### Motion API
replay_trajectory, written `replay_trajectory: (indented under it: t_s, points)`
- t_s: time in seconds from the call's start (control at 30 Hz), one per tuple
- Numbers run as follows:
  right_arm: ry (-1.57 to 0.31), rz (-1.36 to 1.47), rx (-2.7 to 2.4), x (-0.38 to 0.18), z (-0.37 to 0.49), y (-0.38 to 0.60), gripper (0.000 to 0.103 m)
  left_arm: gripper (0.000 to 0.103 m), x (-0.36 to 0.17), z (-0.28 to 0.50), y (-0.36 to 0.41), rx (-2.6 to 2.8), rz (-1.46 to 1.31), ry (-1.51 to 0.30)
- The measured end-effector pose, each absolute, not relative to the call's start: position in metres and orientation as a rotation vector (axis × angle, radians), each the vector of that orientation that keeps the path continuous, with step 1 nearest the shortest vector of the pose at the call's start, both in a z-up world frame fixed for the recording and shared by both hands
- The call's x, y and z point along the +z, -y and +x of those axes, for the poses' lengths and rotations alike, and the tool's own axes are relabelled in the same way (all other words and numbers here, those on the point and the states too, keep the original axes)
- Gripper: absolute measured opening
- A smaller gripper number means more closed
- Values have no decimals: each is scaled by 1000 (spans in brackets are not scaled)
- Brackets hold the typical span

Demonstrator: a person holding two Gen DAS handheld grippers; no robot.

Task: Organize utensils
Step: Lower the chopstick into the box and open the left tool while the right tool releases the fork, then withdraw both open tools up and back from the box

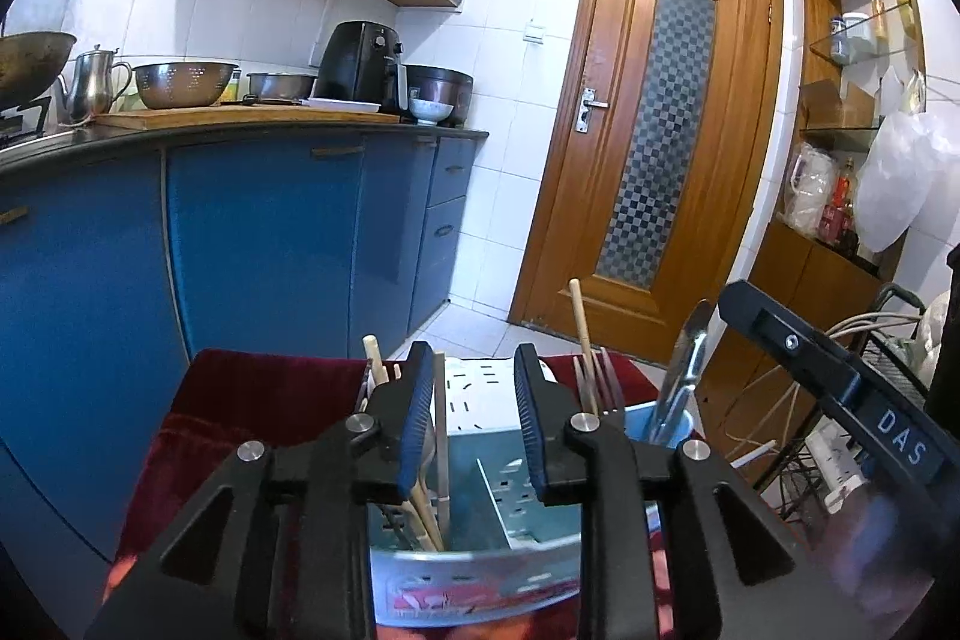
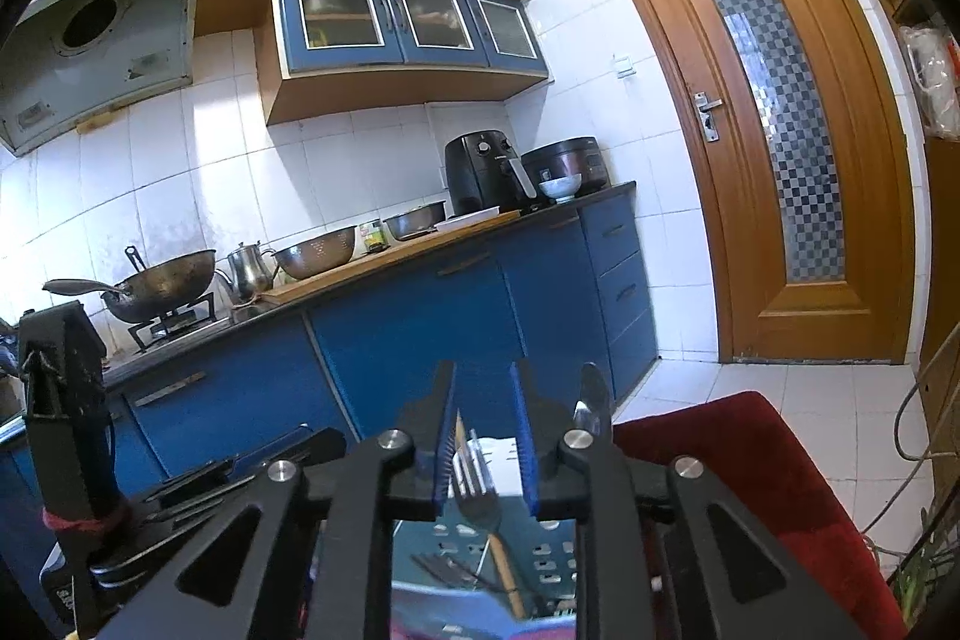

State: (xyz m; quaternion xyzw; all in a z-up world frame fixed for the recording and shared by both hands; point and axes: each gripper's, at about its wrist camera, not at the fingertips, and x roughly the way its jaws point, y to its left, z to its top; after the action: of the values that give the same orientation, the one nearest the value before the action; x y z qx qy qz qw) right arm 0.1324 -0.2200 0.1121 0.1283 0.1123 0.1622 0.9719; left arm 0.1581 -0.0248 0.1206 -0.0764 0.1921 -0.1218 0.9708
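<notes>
A pale blue perforated utensil holder (image 1: 510, 496) stands on a red cloth (image 1: 270, 388) right under both grippers. My left gripper (image 1: 474, 358) is open over its left compartment. Wooden chopsticks (image 1: 441, 430) stand there beside the left pad, with no pressure from the right pad. Forks (image 1: 606, 388) and a steel spoon (image 1: 684, 370) stand in the right-hand compartments. In the right wrist view my right gripper (image 2: 483, 376) is open. A fork (image 2: 477, 490) with a wooden handle stands tines up between its pads, untouched. A spoon (image 2: 591, 400) rises just right of it.
Blue base cabinets (image 1: 258, 244) and a counter with bowls, a kettle and an air fryer (image 1: 360, 64) run along the left. A wooden door (image 1: 648, 142) stands ahead. A wire rack with cables and a power strip (image 1: 840, 460) is close on the right.
</notes>
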Motion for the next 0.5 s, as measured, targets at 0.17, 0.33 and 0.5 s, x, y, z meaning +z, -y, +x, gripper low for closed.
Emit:
replay_trajectory:
  t_s: [0.17,0.33,0.5]
  points:
    - [-259,258,332,116,115,219,20,27,129,137,19,-230,-151,-384]
    - [-299,267,343,116,94,219,20,27,138,111,16,-217,-132,-389]
    - [-332,266,360,114,70,219,20,27,142,85,14,-199,-112,-396]
